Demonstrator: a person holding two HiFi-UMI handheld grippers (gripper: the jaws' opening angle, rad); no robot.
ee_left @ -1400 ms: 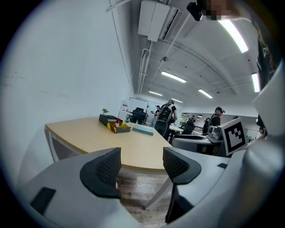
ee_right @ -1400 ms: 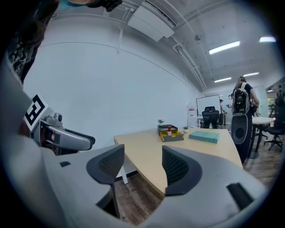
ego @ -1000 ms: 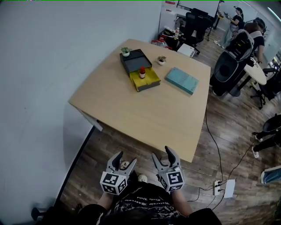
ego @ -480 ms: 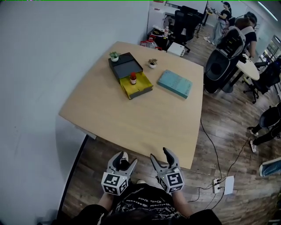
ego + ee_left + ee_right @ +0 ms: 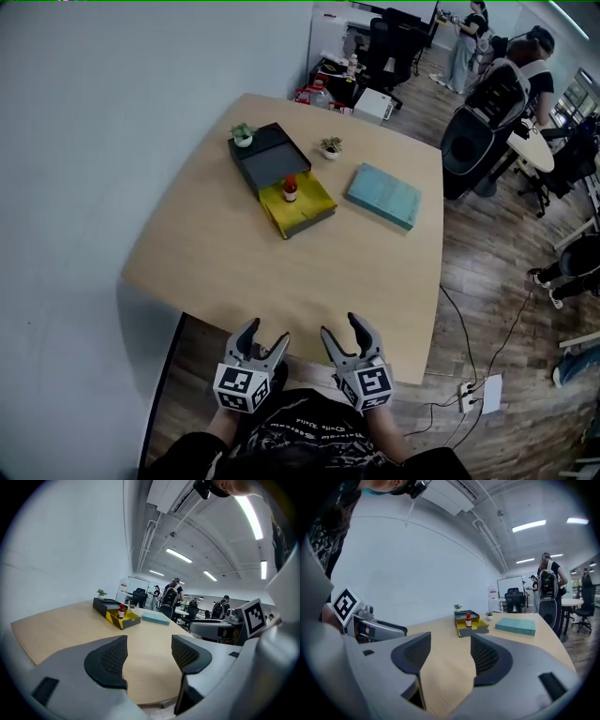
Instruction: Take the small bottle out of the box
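We hold the left claw (image 5: 263,337) and right claw (image 5: 344,330) short of the near worktop (image 5: 309,281) edge, both wide and empty, presumably ready to reach. The small bottle (image 5: 290,188) stands upright in the yellow box (image 5: 307,212), well apart from them.

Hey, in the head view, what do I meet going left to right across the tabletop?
green potted plant → small bottle → second little plant → teal book. The dark tray and yellow box overlap these, so they are left out.
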